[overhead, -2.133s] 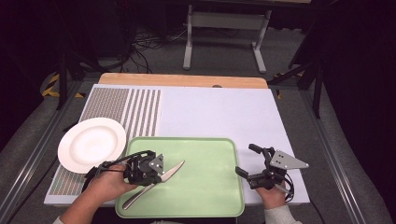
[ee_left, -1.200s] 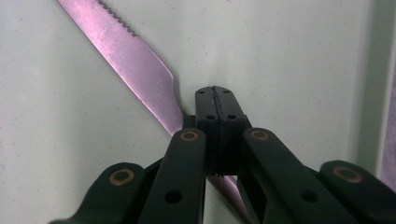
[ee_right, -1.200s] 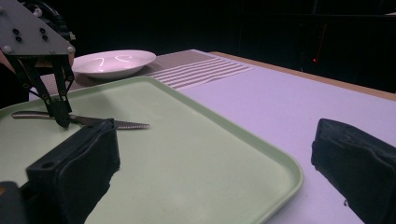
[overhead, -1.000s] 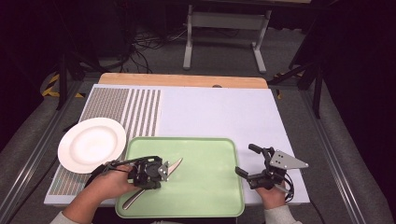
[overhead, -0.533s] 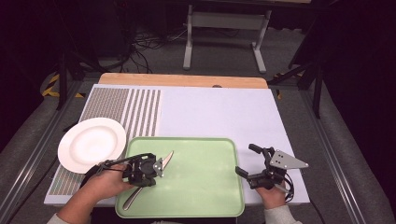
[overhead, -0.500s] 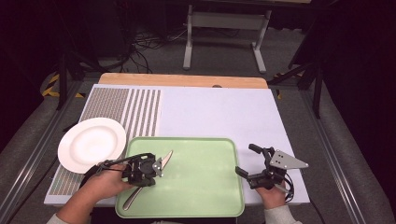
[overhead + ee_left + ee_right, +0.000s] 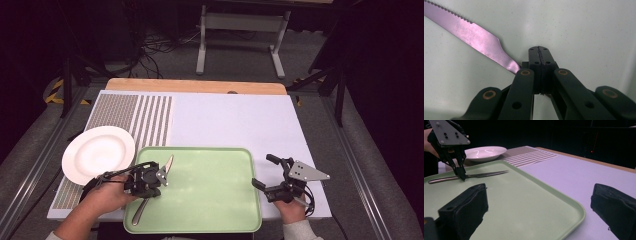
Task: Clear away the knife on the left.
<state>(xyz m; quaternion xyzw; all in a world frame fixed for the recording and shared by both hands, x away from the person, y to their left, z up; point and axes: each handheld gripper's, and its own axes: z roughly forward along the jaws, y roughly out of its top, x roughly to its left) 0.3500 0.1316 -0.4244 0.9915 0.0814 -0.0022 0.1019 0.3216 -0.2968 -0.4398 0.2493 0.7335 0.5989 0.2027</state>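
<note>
Steel serrated knife [image 7: 474, 37] is pinched in your left hand-held gripper [image 7: 150, 176] over the green plastic tray [image 7: 210, 200]; placing it remains; right hand-held gripper [image 7: 272, 176] spread

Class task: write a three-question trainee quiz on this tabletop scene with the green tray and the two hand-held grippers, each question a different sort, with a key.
1. True or false: the left gripper is shut on the knife.
2. Where is the white plate? A. on the green tray B. on the table beside the tray's left edge C. in the right gripper
3. Fill in: the right gripper's jaws stand ____.

Key: 1 true; 2 B; 3 open.
</note>
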